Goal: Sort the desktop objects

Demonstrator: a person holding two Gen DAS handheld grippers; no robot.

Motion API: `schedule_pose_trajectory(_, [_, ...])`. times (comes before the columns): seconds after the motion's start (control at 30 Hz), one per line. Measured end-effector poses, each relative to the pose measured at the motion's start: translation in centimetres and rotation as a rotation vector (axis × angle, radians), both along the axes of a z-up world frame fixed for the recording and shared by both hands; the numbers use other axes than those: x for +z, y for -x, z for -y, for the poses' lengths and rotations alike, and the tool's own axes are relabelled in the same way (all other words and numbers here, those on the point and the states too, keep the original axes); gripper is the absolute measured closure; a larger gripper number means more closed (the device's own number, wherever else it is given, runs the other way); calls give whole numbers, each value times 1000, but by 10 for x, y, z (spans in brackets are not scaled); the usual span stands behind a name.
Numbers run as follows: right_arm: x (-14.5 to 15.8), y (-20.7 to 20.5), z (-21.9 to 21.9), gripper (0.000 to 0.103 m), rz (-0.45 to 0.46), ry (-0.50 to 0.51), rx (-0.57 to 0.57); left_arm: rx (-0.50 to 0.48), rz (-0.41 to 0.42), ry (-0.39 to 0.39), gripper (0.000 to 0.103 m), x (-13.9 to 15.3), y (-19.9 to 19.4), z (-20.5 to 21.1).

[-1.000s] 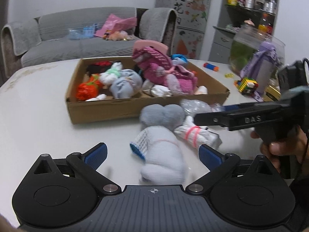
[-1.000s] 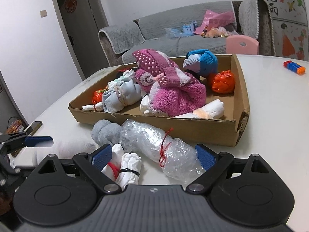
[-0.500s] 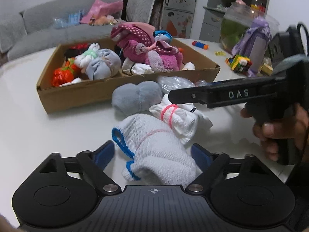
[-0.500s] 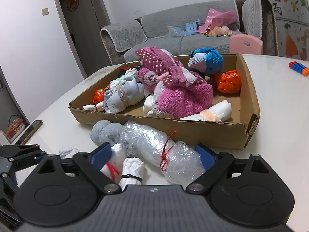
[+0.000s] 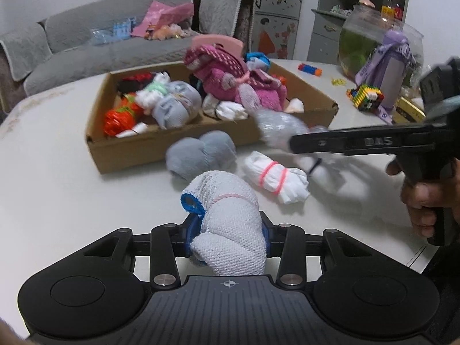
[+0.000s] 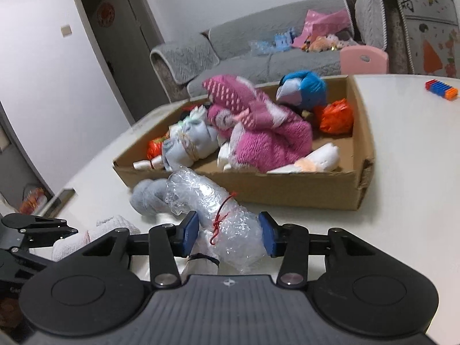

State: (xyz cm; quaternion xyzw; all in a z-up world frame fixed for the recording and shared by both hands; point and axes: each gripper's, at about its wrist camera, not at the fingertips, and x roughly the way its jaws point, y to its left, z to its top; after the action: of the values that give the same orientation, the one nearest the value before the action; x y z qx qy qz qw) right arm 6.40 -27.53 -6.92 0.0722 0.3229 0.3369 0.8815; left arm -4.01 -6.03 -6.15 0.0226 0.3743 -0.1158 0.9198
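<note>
Right gripper (image 5: 299, 143) marked "DAS", jaws closing on plastic bundle (image 6: 218, 218); left (image 5: 227, 234) seemingly pinching sock (image 5: 227, 230).

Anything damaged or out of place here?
The cardboard box has a torn, crumpled front corner on the right in the right wrist view. A grey sock ball and a white bundle lie outside it on the table.

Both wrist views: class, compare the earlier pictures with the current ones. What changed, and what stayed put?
Both grippers' jaws, wide a second ago, are closing: the left gripper now pinches the white sock, the right gripper closes on the plastic bundle. The box, grey sock and banded white bundle stayed put.
</note>
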Motion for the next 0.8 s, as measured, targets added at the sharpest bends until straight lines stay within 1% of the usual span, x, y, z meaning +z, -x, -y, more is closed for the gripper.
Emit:
schedule_pose_trajectory(0.17, [11, 5, 30, 61, 1, -113, -45, 21, 42, -30, 56, 23, 2, -15])
schedule_pose_trajectory(0.27, [15, 2, 43, 61, 2, -165, -67, 38, 59, -37, 55, 33, -1, -23])
schedule_pose_trajectory(0.33, [16, -1, 48, 61, -4, -179, -78, 45, 65, -34, 55, 37, -3, -26])
schedule_pose_trajectory(0.4, [14, -4, 46, 61, -14, -178, -75, 47, 69, -36, 55, 39, -4, -27])
schedule_pose_trajectory(0.57, [3, -5, 26, 61, -13, -69, -32, 41, 70, -33, 55, 38, -1, -28])
schedule_pose_trajectory(0.67, [-1, -4, 20, 61, -6, -23, -22, 38, 68, -27, 55, 36, 0, -29])
schedule_pose_trajectory(0.73, [-4, -6, 18, 61, -16, -9, -19, 40, 64, -24, 55, 35, 0, -30])
schedule_pose_trajectory(0.8, [-5, -8, 21, 60, -29, -19, -23, 39, 63, -21, 55, 34, 0, -31])
